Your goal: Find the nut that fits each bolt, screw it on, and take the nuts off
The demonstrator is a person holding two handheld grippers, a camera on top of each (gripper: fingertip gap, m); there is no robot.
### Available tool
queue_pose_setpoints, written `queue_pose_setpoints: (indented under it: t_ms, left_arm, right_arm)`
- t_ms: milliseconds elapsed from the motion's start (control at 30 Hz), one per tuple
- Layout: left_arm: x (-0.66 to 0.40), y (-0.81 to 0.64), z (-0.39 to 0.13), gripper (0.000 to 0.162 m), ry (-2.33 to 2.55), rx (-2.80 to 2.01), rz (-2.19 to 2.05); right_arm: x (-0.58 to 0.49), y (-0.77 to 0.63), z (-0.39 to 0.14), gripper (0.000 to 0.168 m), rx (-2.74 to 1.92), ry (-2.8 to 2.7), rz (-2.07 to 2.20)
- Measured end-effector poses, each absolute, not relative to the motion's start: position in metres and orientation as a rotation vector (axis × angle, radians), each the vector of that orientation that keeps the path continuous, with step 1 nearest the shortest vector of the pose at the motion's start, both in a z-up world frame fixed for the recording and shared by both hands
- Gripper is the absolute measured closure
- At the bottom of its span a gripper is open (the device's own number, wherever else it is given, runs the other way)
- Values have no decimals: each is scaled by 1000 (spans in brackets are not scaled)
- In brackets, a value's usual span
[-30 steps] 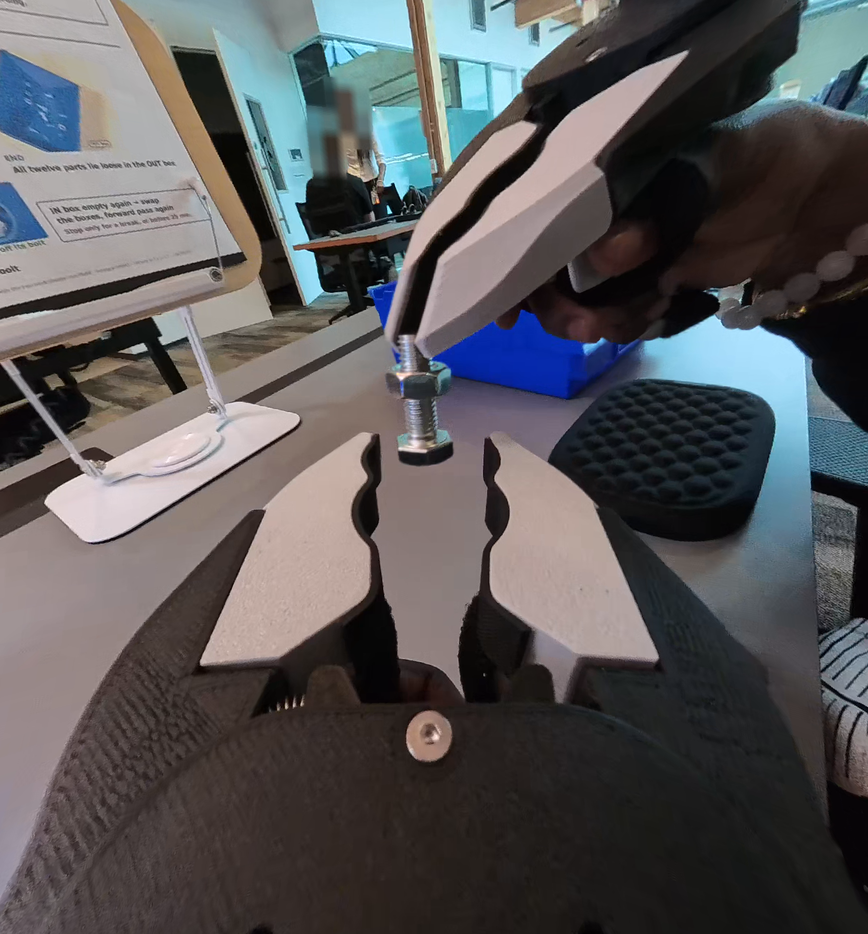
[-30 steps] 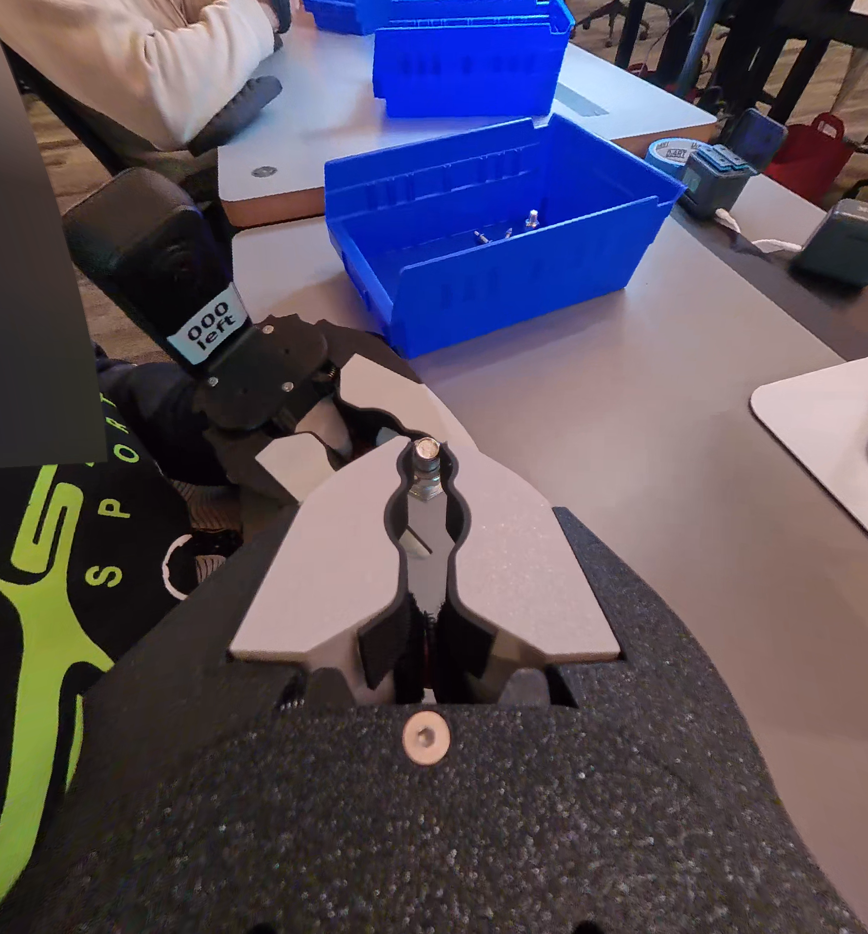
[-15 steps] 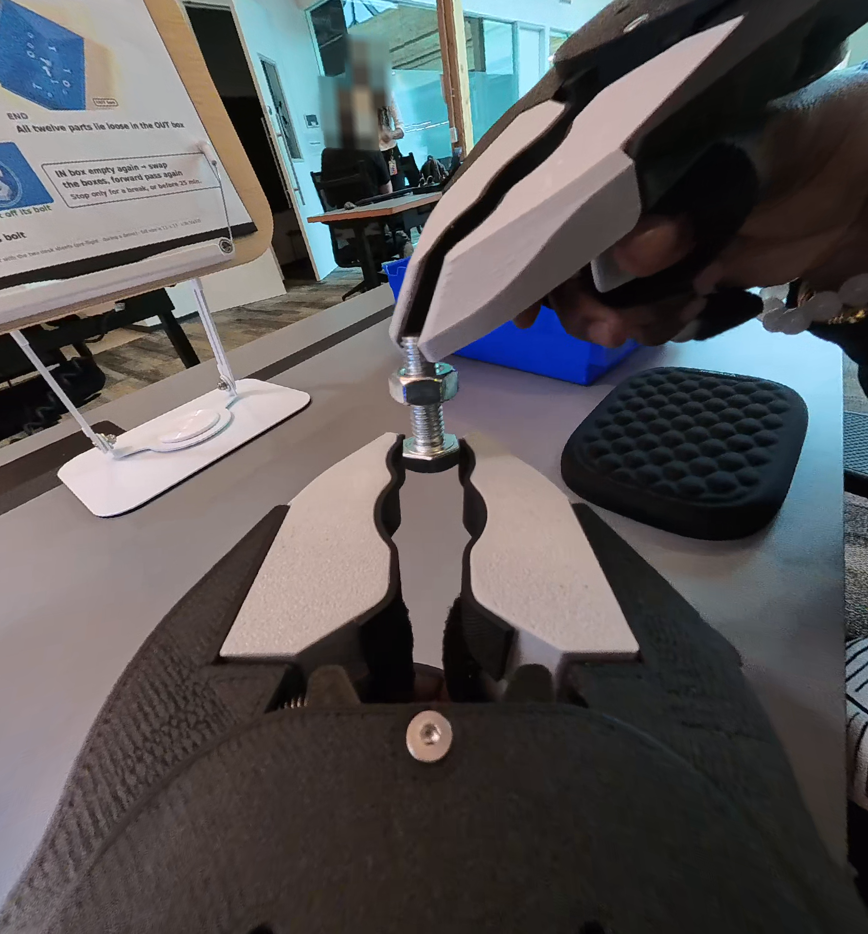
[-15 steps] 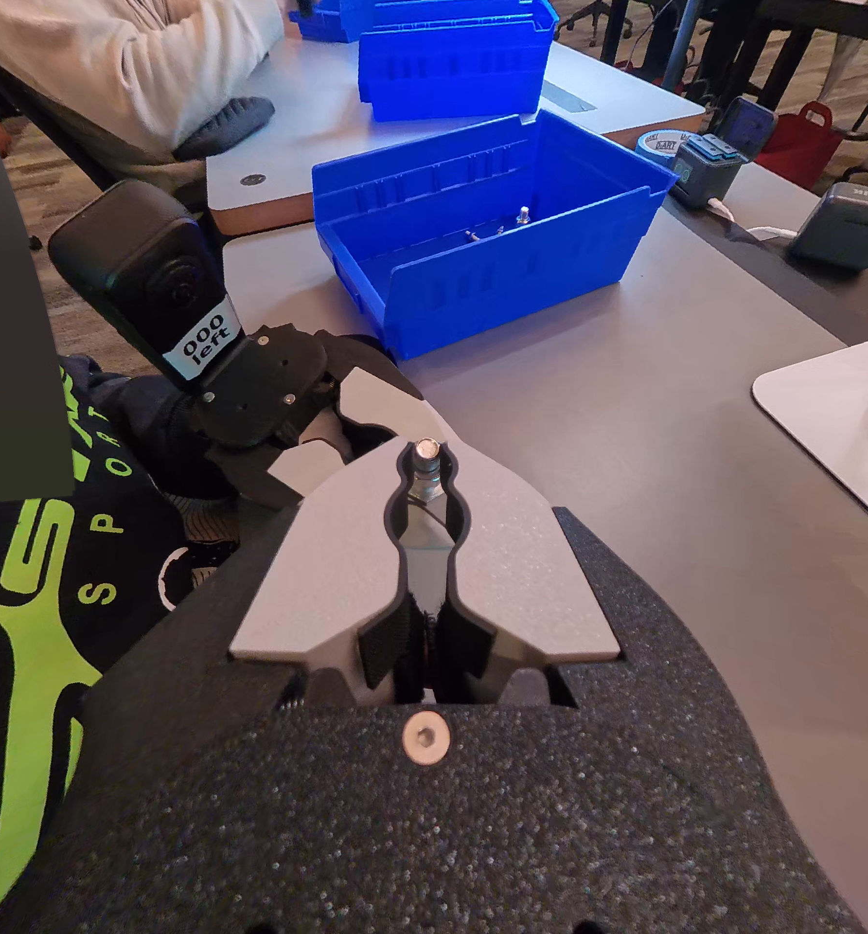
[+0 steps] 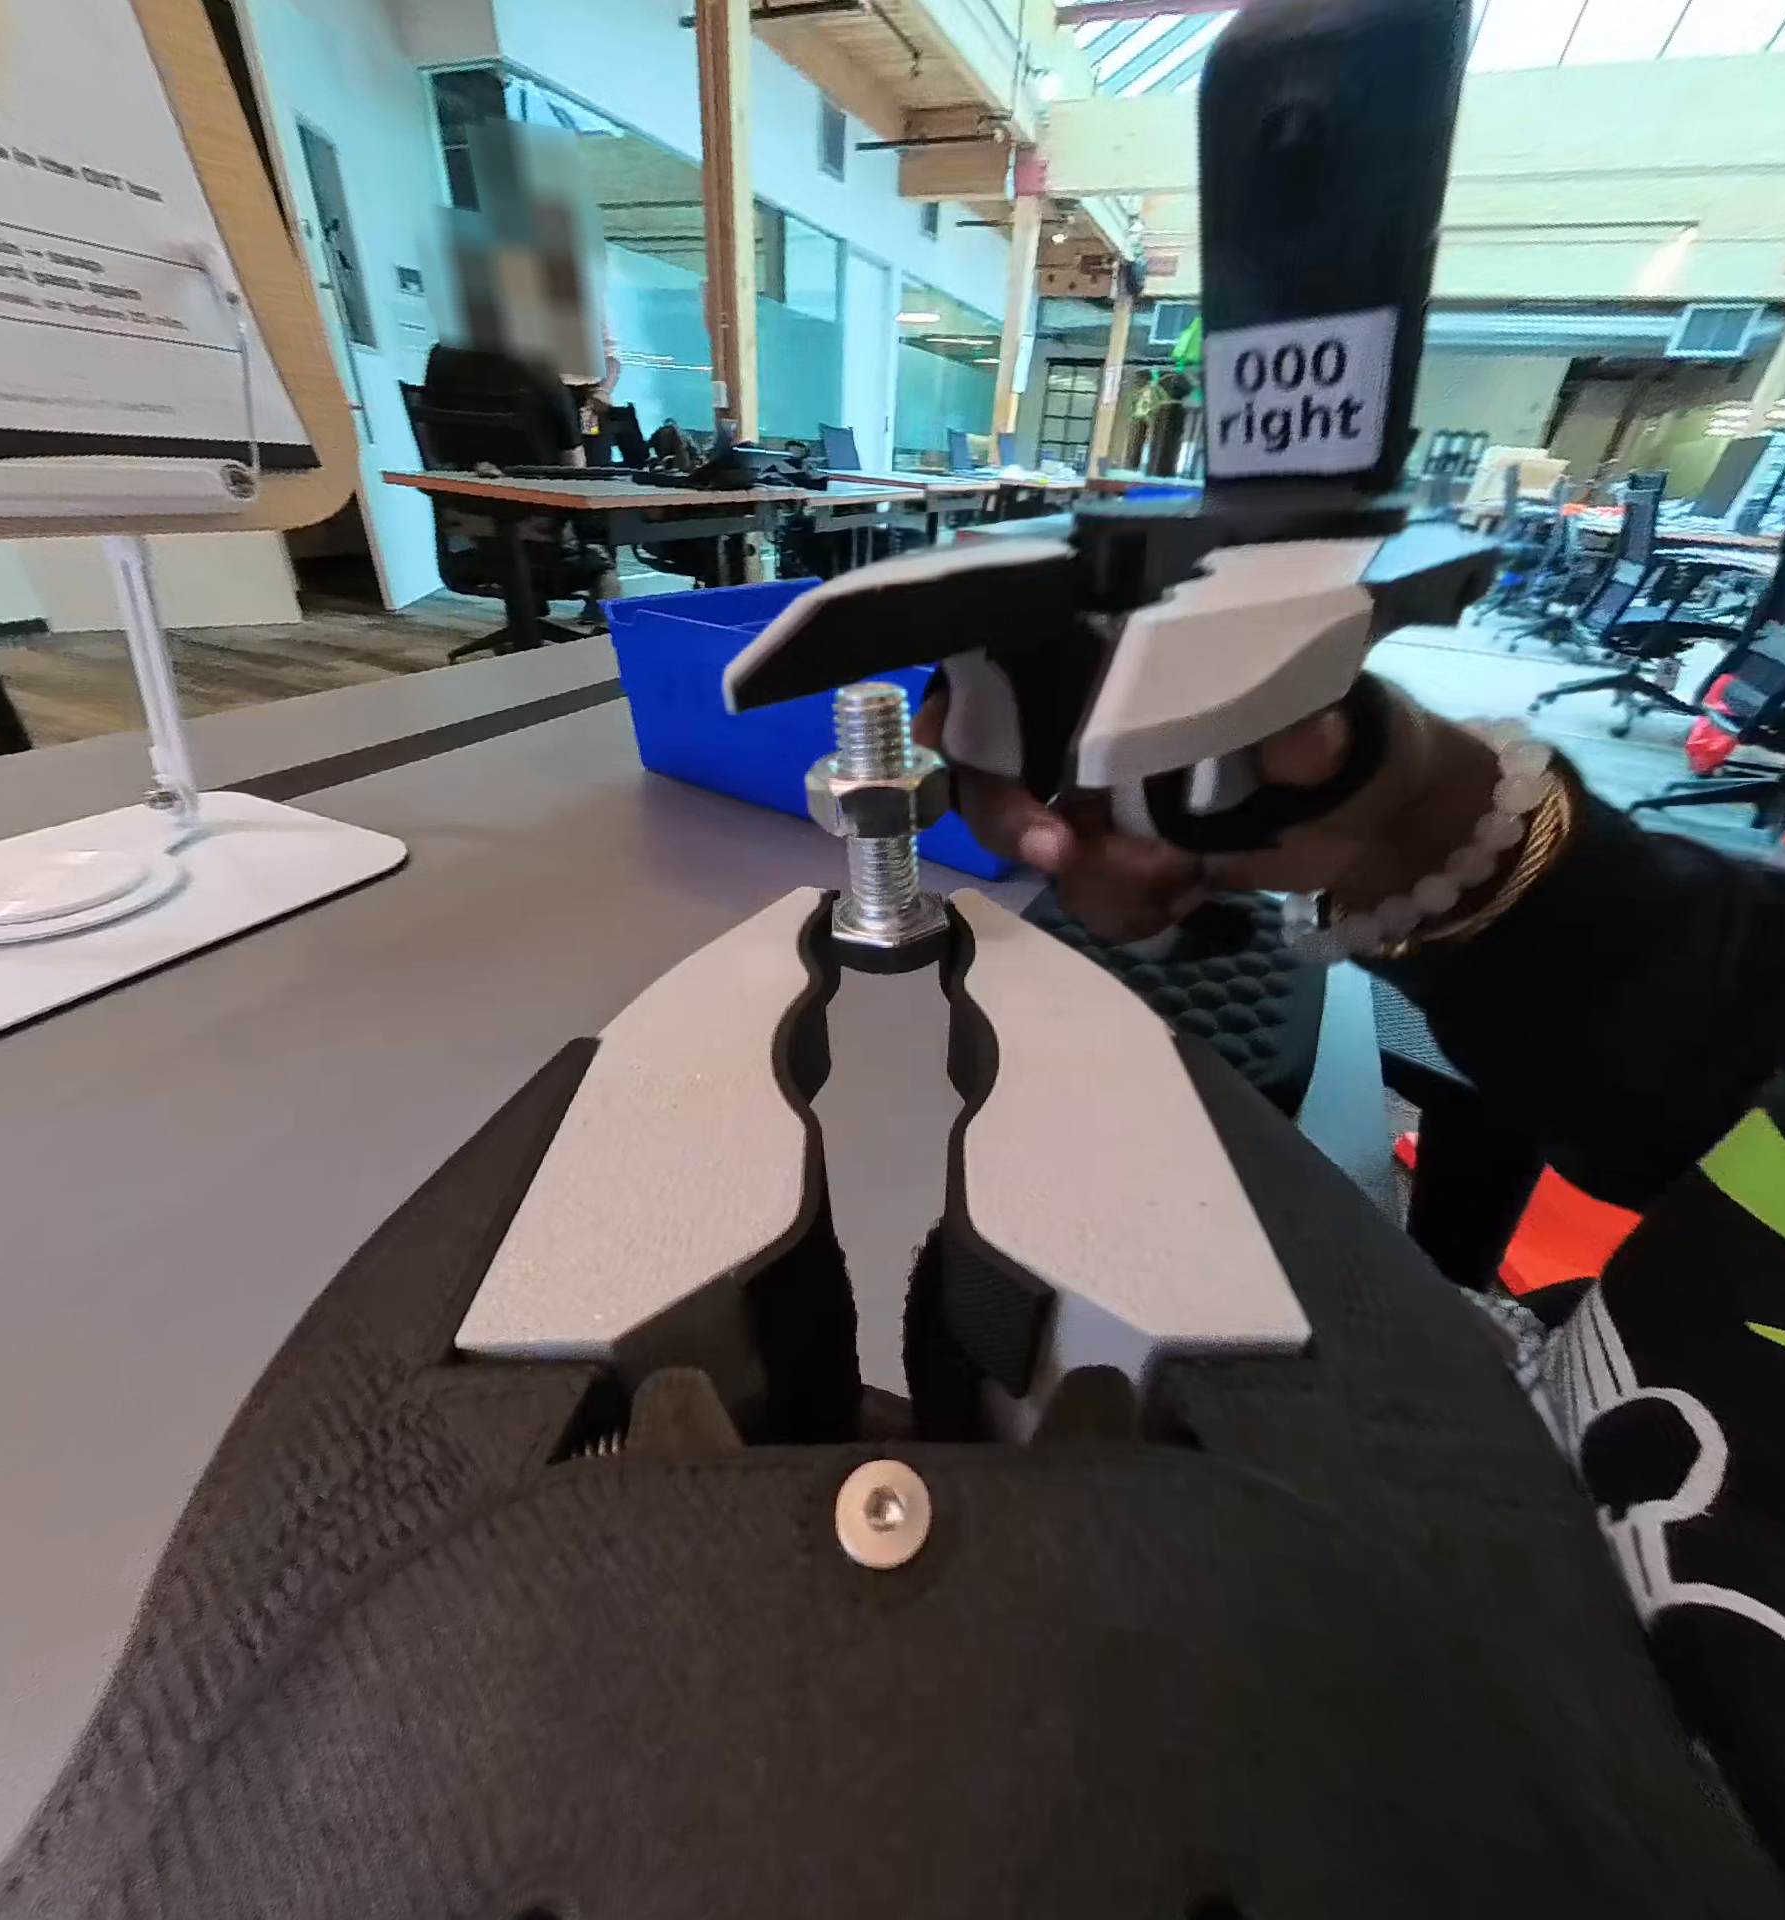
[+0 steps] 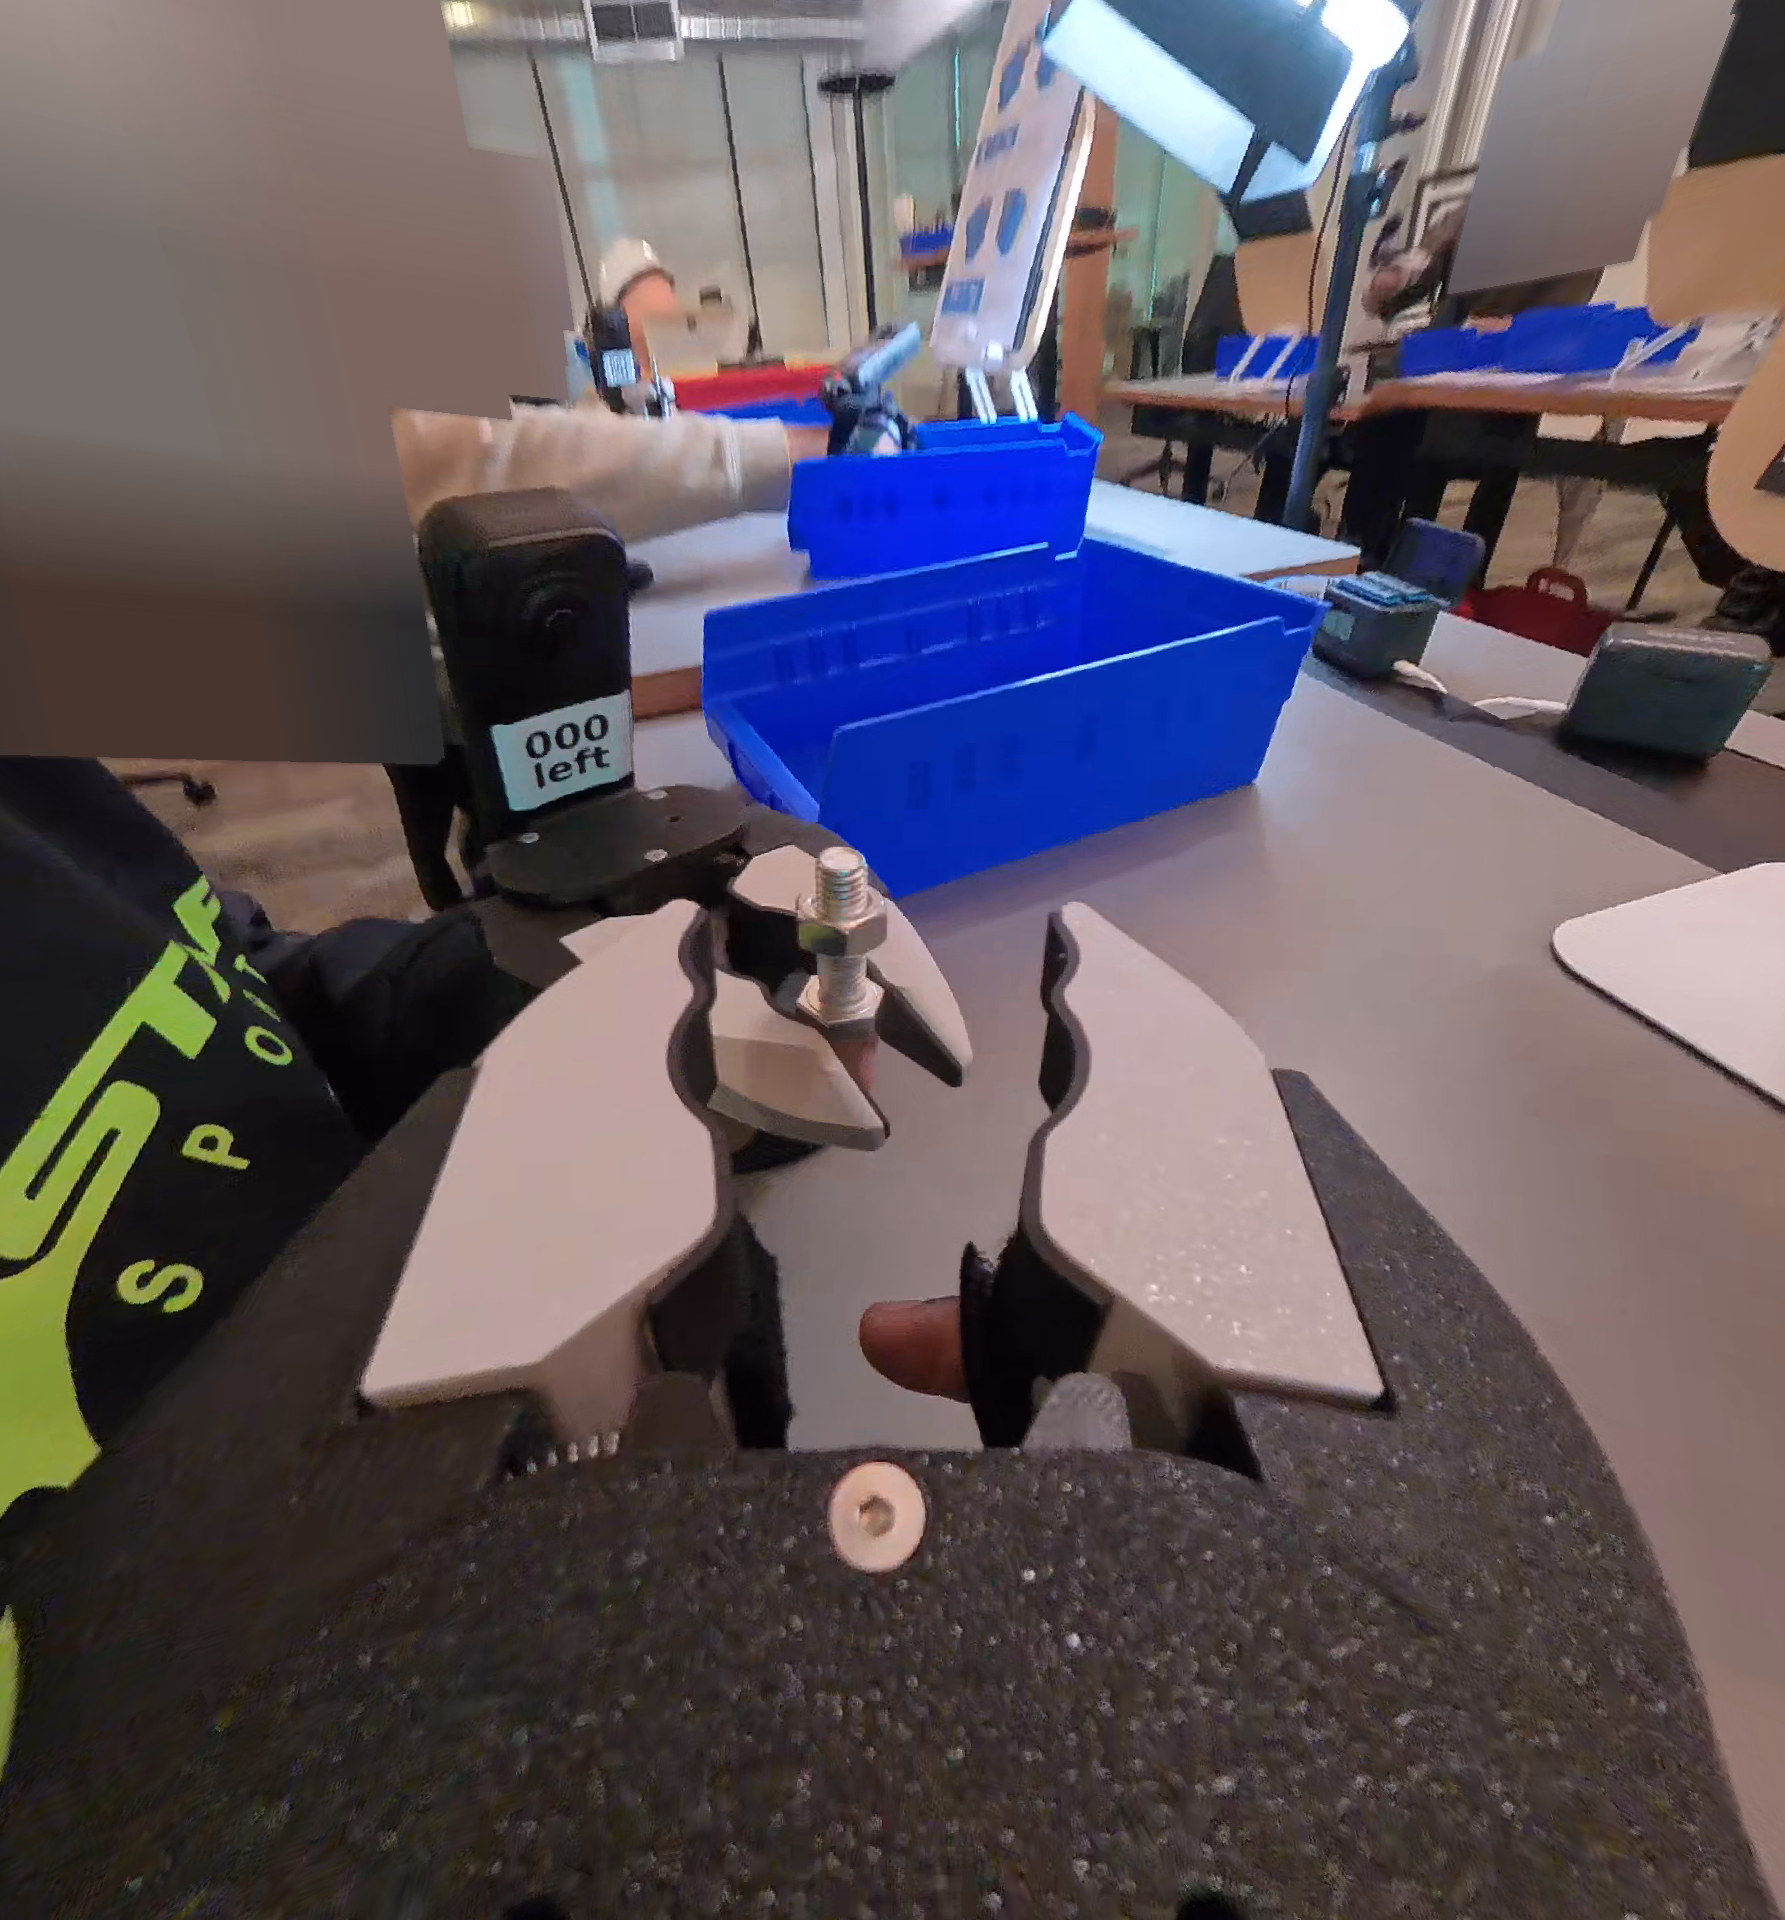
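The bolt (image 5: 875,821) is held upright, head down, w/ its hex head clamped between the tips of the left gripper (image 5: 886,930); the threaded shank points up. A hex nut (image 5: 875,792) is seen threaded approx. halfway up the shank, w/ bare thread showing above and below it. In the right wrist view the same bolt (image 6: 838,951) and nut (image 6: 839,924) are seen standing in the left gripper (image 6: 846,1023), just ahead of the right gripper's left finger.

The right gripper (image 6: 872,940) is spread wide, nothing between its fingers; a fingertip (the operator's) is visible in the gap at the finger base. In the left wrist view the right gripper (image 5: 971,675) is seen just above and to the right of the bolt's top end, apart from it, fingers parted.

A grey table (image 5: 244,1091) lies beneath both tools. A blue bin (image 6: 1023,717) sits on it beyond the bolt; contents can't be told from this low angle. A white stand base (image 5: 140,894) is seen on the table's left side in the left wrist view, carrying an instruction board (image 5: 88,260). A black dimpled pad (image 5: 1210,987) lies partly hidden behind the left gripper's right finger.
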State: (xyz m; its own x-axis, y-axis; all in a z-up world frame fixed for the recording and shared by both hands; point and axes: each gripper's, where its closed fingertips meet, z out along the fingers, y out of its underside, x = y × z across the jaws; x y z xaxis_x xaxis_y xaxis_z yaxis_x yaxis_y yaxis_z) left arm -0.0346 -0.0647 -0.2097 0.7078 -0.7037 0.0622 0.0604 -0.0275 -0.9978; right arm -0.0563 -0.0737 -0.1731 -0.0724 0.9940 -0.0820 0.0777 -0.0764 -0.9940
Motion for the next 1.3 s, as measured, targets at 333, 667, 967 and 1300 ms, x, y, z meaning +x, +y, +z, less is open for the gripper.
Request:
queue_pose_setpoints:
  t_ms: [333, 667, 967, 1300]
  left_arm:
    - [-21, -73, -215, 144, 651, -1486, -717]
    - [-22, -75, -212, 144, 650, -1465, -762]
    - [-19, -76, -216, 144, 676, -1474, -741]
    - [-16, -78, -217, 144, 707, -1472, -723]
  right_arm:
    - [-69, -77, -185, 113, -1251, -1216, 1321]
    - [-32, -56, -184, 144, -1243, -1124, 1259]
    - [-48, -81, -180, 125, -1171, -1172, 1385]
    - [-63, -84, -185, 124, -1184, -1191, 1382]
